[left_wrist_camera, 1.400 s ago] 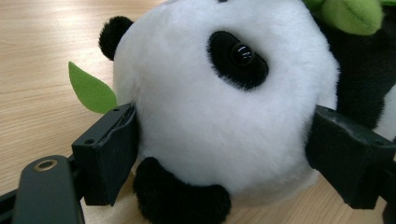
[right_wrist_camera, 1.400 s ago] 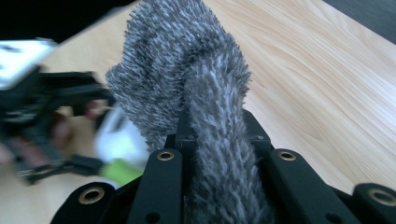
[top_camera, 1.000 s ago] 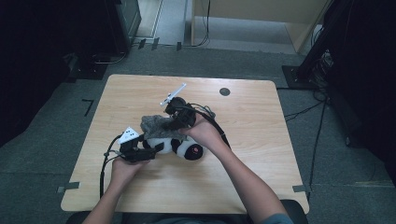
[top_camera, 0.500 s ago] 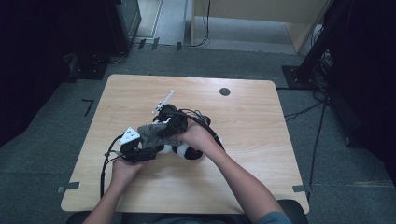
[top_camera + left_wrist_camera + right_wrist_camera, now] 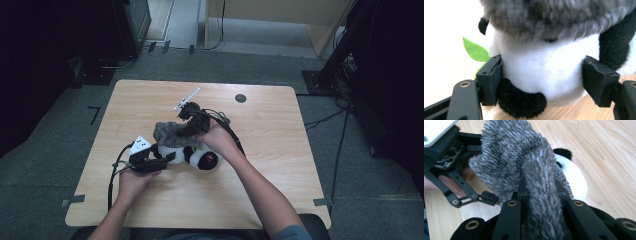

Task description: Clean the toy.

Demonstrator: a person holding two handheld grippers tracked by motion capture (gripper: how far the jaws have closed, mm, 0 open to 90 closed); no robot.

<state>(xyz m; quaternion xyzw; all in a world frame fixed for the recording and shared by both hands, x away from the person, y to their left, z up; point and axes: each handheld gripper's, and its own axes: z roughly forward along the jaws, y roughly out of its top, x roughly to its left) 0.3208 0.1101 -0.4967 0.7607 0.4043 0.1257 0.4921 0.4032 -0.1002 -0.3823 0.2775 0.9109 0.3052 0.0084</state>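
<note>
A black-and-white panda plush point(image 5: 202, 159) lies on the wooden table point(image 5: 280, 190). My left gripper point(image 5: 167, 159) reaches in from the left. Its jaws have just been closing and both pads point(image 5: 494, 75) now press the panda's white body point(image 5: 544, 62). My right gripper point(image 5: 184, 134) comes from above right and is shut on a grey furry piece point(image 5: 167, 132), which hangs over the panda's body. The grey fur point(image 5: 509, 157) bunches out between the right gripper's point(image 5: 540, 192) fingers, with the panda point(image 5: 574, 182) below. A green felt leaf point(image 5: 475, 51) sticks out beside the panda.
A small black round disc point(image 5: 240, 98) sits on the far side of the table. Black cables trail from both grippers, one curling at the left point(image 5: 114, 172). Dark floor and equipment stands surround the table.
My right gripper with the grey fur dipped left toward the panda, then came back a little to the right. The left hand has stayed in place at the panda.
</note>
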